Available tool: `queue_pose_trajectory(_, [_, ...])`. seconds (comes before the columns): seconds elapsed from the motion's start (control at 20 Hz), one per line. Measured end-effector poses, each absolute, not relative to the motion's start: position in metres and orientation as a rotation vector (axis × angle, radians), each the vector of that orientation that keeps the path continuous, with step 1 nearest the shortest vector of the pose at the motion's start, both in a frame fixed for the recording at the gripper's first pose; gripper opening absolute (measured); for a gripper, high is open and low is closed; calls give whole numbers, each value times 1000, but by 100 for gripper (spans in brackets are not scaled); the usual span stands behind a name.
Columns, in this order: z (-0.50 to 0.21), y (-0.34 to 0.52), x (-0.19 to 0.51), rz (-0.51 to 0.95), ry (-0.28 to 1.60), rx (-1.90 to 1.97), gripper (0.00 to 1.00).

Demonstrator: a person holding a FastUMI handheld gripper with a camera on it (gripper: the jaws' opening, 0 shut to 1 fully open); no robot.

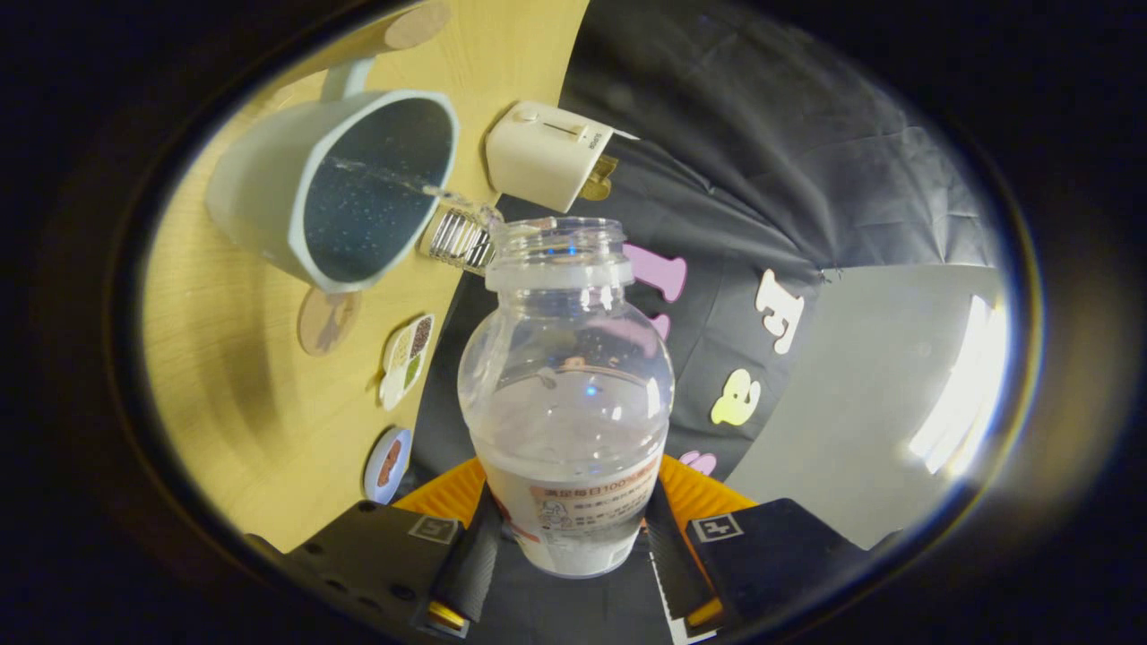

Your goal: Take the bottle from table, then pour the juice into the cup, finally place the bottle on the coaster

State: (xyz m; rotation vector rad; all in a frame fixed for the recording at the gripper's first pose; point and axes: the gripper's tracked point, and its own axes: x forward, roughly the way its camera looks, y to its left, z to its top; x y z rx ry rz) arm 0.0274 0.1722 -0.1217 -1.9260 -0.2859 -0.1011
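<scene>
Pinching the bottle (566, 394) by its labelled lower body, the gripper (569, 528) has one finger pressed to each side, so the grasp looks firm and centred. The bottle's long axis runs straight out from between the fingers, its open, capless neck pointing away from the hand. The whole view is rolled, with the wooden table (242, 394) standing up along one side, which tells that the bottle is tipped well over towards pouring.

Clear liquid lies in the lower part of the bottle, and a thin stream leaves the lip and arcs across into the cup (345, 193), a pale mug with a dark speckled inside that sits beyond the fingers and off to the left of the neck. The mouth is near the cup's rim but not touching it; the stream lands inside.

Just below the cup on the table lies a round brown coaster (329, 320), with a small card of food pictures (408, 358) and a round disc (389, 464) closer to the fingers. A cream toaster (547, 154) stands past the cup, and a small ribbed clear object (460, 238) lies between them.

My judgement: pouring is under way. The coming move turns on the coaster lying left of the neck, close by the cup, so the bottle must be righted, then carried that way.
</scene>
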Motion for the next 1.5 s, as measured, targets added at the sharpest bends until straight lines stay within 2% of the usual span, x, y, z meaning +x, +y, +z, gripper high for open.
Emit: queue_pose_trajectory(1.5, [-118,177,25,-91,-356,-2057,78])
